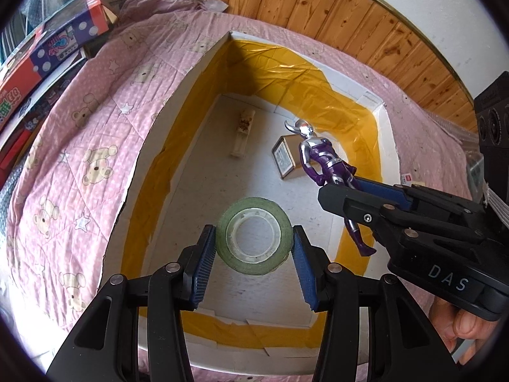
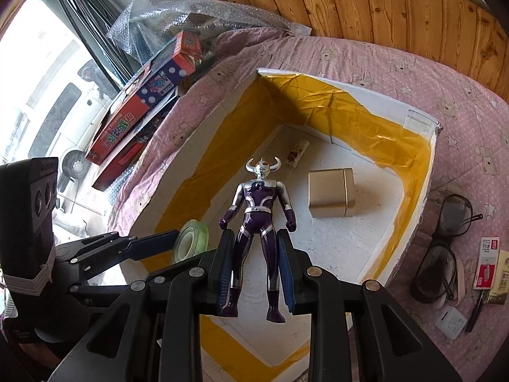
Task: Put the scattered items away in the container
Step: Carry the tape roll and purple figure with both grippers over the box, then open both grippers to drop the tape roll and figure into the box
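My left gripper [image 1: 254,242] is shut on a green tape roll [image 1: 254,238] and holds it above the floor of the white foam box [image 1: 178,95] lined with yellow tape. The roll also shows in the right wrist view [image 2: 191,242]. My right gripper [image 2: 256,254] is shut on the legs of a purple and silver figure [image 2: 257,210], held over the box; the figure also shows in the left wrist view [image 1: 321,156]. A gold tin [image 2: 331,197] and a small white packet [image 2: 297,152] lie inside the box.
The box sits on a pink bear-print quilt [image 1: 79,159]. Glasses [image 2: 445,242], a stapler-pin pack [image 2: 486,261] and small packets lie on the quilt right of the box. Toy boxes [image 2: 140,108] and bubble wrap are piled at the left. A wooden wall is behind.
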`<state>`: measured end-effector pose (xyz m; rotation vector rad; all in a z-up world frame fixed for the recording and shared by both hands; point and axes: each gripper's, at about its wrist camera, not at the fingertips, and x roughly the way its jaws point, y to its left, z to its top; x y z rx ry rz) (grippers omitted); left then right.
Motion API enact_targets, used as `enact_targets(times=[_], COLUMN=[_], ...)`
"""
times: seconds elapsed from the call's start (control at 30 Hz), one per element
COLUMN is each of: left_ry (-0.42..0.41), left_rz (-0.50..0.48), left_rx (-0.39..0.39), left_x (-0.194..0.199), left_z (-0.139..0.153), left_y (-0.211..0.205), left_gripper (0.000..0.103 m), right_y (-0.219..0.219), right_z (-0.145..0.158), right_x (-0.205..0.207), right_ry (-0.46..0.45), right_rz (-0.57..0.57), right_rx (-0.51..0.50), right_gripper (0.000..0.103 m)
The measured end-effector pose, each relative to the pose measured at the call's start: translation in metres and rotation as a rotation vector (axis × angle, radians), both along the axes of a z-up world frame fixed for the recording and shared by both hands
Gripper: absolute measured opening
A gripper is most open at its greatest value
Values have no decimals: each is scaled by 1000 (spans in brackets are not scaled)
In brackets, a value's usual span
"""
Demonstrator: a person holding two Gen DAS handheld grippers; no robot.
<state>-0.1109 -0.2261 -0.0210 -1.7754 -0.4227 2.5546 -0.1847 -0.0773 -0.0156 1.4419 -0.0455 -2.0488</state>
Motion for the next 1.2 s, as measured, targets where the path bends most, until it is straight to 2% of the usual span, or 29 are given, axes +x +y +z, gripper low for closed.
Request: enact_targets(times=[0.3,0.57,0.83,1.07,1.13,1.2], left_ry=[-71,-92,-130,-149,-149,-140], left_rz=[23,45,59,46,48,55], left_rx=[-13,-65,-73,-61,-47,-28], left_x=[-7,-11,-17,-19,-16,-12], left_z=[-15,-17,-29,-31,-30,-27], left_y=[-4,-7,-13,-14,-15,-17], left_gripper=[49,49,50,51,54,55], right_y=[-14,-31,-49,-42,-37,-31], right_z=[-18,-40,-53,-58,-56,-51], right_x=[-23,-45,-54,-60,-59,-56], right_ry=[-115,-201,-217,-227,-230,-222], right_rz=[-13,-26,-33,-80,-91,-98], right_rx=[2,27,64,83,75,67], right_gripper=[28,29,29,30,38,40])
